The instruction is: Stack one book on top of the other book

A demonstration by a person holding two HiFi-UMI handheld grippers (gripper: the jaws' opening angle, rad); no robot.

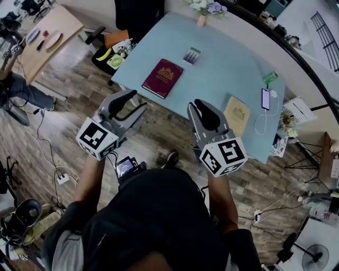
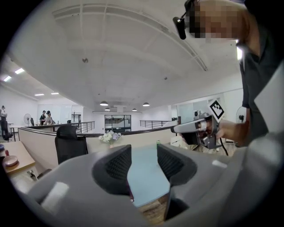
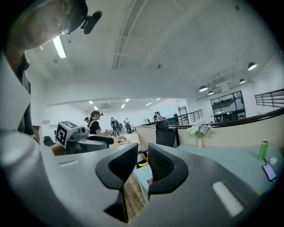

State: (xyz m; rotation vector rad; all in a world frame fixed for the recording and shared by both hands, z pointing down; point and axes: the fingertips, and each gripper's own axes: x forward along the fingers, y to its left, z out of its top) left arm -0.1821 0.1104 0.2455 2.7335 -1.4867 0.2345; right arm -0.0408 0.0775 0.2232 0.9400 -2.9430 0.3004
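Note:
A maroon book (image 1: 163, 78) lies flat near the front-left edge of the light blue table (image 1: 222, 69). A tan book (image 1: 237, 115) lies flat near the table's front-right edge. My left gripper (image 1: 135, 101) hangs over the wooden floor just short of the table's edge, below the maroon book, and is open and empty. The left gripper view has the jaws of my left gripper (image 2: 144, 153) apart, with the table (image 2: 146, 177) between them. My right gripper (image 1: 197, 106) is at the front edge, left of the tan book. In the right gripper view, my right gripper (image 3: 143, 153) is narrowly open and empty.
On the table's right side lie a phone (image 1: 265, 98) with a white cable and a green can (image 1: 270, 78). A small card pack (image 1: 192, 55) and a flower vase (image 1: 202, 20) stand farther back. A black chair (image 1: 139, 16) is beyond the table, and a wooden desk (image 1: 45, 39) is at far left.

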